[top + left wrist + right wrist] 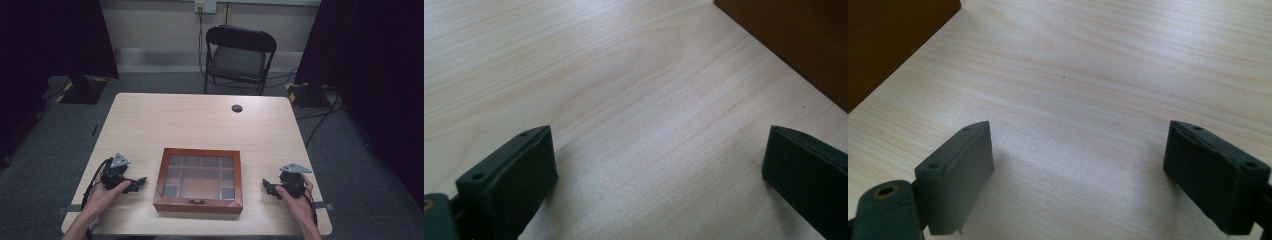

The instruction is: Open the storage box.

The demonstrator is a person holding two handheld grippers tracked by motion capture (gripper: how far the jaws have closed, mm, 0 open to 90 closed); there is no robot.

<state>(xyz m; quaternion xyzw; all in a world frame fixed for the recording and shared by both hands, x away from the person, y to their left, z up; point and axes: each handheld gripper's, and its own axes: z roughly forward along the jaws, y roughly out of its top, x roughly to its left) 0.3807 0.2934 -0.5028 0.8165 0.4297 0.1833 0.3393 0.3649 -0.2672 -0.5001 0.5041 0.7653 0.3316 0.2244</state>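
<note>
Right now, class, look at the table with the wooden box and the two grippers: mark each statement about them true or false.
1. The wooden box has its lid shut. True.
2. The left gripper grips the box. False: it is open, beside the box and apart from it.
3. The right gripper is open over the bare table. True.
4. A chair stands on the table. False: it stands on the floor beyond the table.
</note>
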